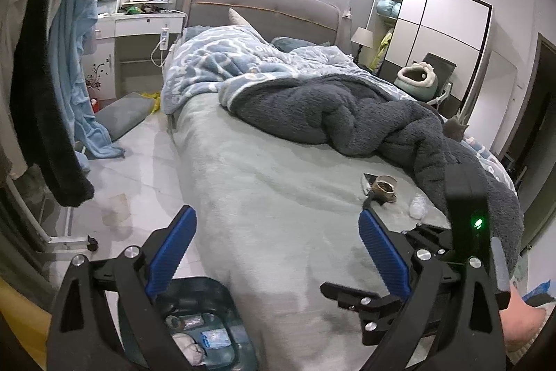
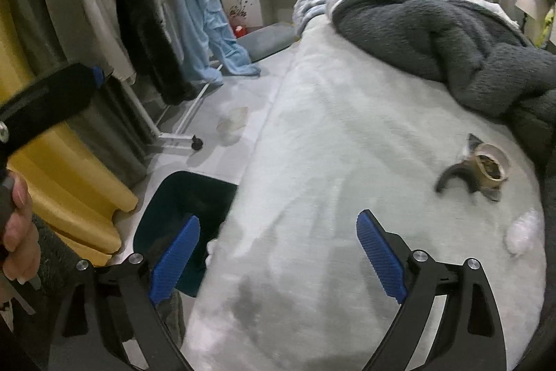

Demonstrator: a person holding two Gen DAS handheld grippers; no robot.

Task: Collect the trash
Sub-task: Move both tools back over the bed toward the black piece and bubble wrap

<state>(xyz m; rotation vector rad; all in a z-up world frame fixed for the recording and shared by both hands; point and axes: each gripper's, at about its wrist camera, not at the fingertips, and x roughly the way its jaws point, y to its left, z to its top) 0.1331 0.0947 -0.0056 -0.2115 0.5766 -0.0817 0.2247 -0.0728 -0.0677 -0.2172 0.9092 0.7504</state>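
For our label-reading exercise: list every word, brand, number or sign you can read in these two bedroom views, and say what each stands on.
None can be read.
Patterned blue blanket: pale marks that may be letters, too blurred.
Packets in the trash bin: print too small.
Cabinet: flower decal only, no words.

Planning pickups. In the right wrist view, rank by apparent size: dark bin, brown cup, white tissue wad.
1. dark bin, clearly largest, though nearest the camera.
2. brown cup and white tissue wad look alike, both blurred; not ranked.

pale grey-green sheet (image 2: 330, 162), dark grey fleece blanket (image 1: 347, 117), blue-and-white patterned quilt (image 1: 208, 65).
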